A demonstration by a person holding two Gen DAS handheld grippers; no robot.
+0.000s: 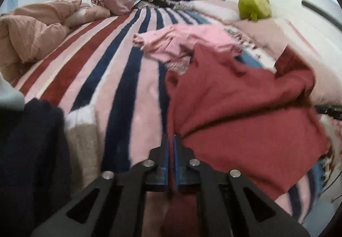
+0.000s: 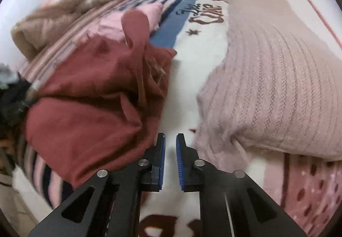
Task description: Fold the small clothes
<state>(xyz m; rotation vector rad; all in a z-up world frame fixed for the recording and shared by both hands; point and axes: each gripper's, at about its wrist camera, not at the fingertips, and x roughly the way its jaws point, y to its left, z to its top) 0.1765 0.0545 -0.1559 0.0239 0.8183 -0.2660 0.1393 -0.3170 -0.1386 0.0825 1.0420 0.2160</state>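
Note:
A dark red garment (image 1: 239,104) lies rumpled on the striped blanket (image 1: 119,78). My left gripper (image 1: 171,137) is shut on its near left edge, with red cloth pinched between the blue pads. A pink garment (image 1: 171,42) lies crumpled just beyond it. In the right wrist view the red garment (image 2: 89,108) lies bunched at the left, with the pink garment (image 2: 119,23) behind it. My right gripper (image 2: 170,136) is open by a small gap and empty, over white blanket just right of the red garment's edge.
A pink knitted pillow (image 2: 277,78) lies right of my right gripper. A green plush toy (image 1: 254,5) sits at the bed's head. A tan duvet (image 1: 32,29) is bunched at the far left. Dark clothing (image 1: 30,151) lies at the near left.

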